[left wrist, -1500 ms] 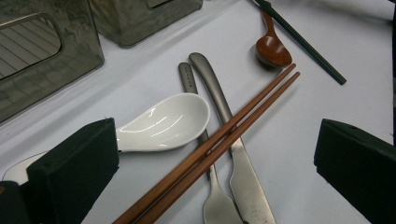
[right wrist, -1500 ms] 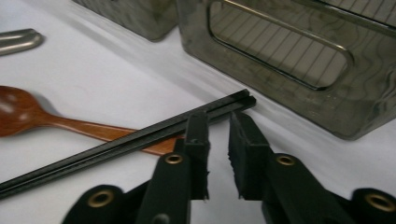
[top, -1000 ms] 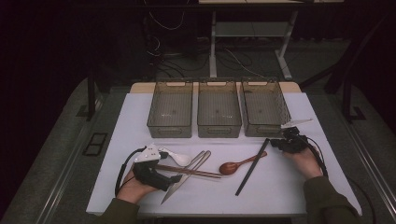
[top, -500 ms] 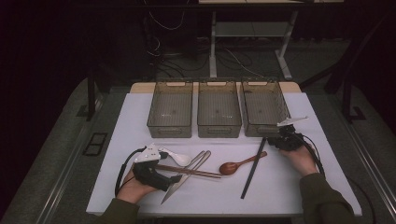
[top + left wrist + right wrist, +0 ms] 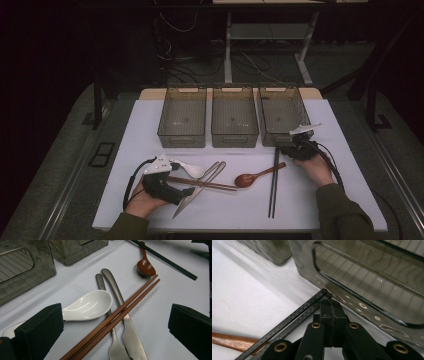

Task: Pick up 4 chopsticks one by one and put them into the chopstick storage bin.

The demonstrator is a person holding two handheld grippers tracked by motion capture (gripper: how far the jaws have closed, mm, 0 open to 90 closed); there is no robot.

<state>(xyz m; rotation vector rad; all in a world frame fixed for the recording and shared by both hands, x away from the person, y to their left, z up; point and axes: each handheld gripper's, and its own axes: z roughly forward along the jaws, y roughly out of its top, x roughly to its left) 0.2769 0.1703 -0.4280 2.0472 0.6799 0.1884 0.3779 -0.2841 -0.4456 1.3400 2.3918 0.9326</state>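
Dim high view w/ dark surroundings; brighter, sharper gripper views, glare on bin wall.

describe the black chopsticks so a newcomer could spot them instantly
Start at the right-hand bin of the three on the white table. From its front corner the black chopsticks run toward the person. Unlike the brown chopsticks, they're dark, near the right gripper.

High view overhead; gripper views close, sharing black chopsticks.

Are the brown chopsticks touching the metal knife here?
Touching. The left gripper view shows the brown chopsticks lying straight across the metal knife handle with no gap where they cross; the high view shows the same crossing.
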